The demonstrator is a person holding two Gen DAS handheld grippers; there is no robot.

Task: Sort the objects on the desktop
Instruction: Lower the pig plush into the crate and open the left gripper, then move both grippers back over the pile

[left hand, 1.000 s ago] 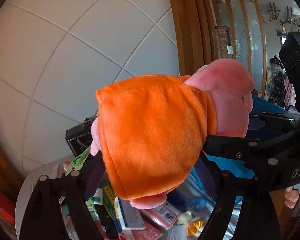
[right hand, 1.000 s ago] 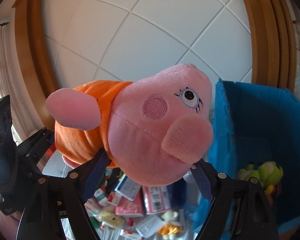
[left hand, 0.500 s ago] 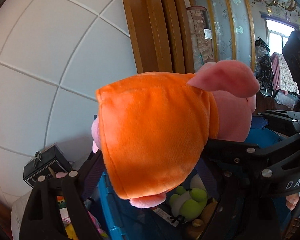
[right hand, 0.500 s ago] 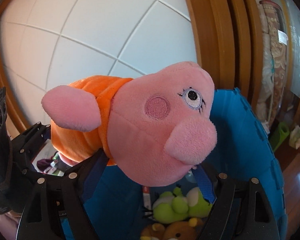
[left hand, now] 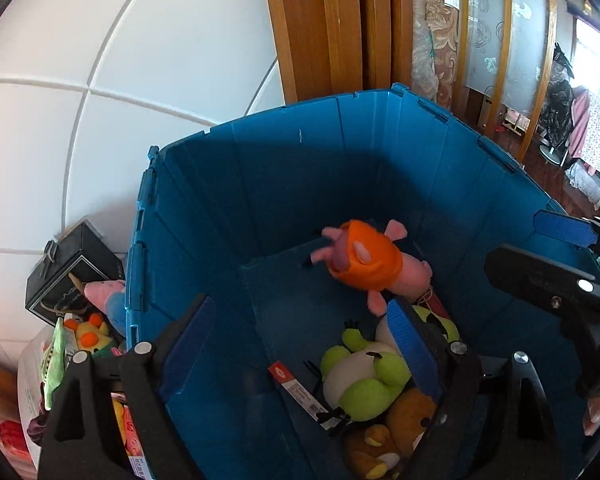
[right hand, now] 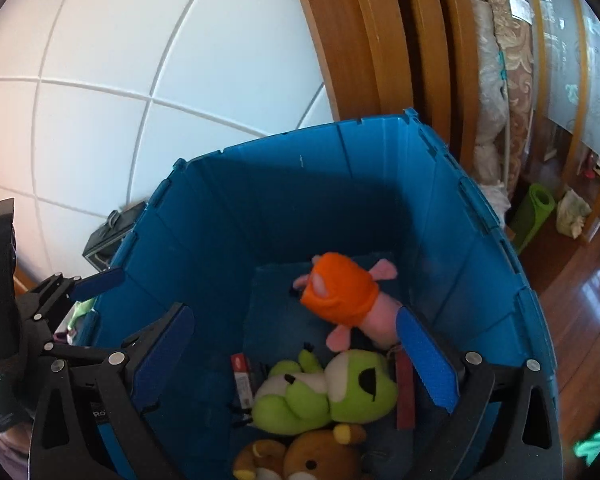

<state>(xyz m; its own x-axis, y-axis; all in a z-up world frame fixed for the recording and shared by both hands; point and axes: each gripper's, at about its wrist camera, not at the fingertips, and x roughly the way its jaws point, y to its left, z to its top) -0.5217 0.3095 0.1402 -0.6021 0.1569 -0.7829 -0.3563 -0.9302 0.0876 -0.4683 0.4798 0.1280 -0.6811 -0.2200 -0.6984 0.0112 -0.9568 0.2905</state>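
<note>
The pink pig plush in an orange dress [left hand: 366, 266] lies inside the blue bin [left hand: 300, 184], at its far side; it also shows in the right wrist view [right hand: 342, 296] in the bin [right hand: 340, 184]. My left gripper [left hand: 300, 340] is open and empty above the bin's near side. My right gripper [right hand: 296, 356] is open and empty over the bin too. A green frog plush [left hand: 364, 372] and a brown bear plush [left hand: 392, 432] lie in the bin below the pig; the frog [right hand: 324, 392] and bear [right hand: 300, 460] show in the right wrist view.
Left of the bin stand a black box [left hand: 72, 276], another pig plush [left hand: 104, 296], a yellow toy [left hand: 90, 334] and packets on a white table. A white panelled wall and wooden frame are behind. Wood floor with a green roll [right hand: 534, 216] lies to the right.
Both grippers held the pig plush between them over the bin; they have opened and the plush has dropped into the bin. Both views now tilt down into the bin.
</note>
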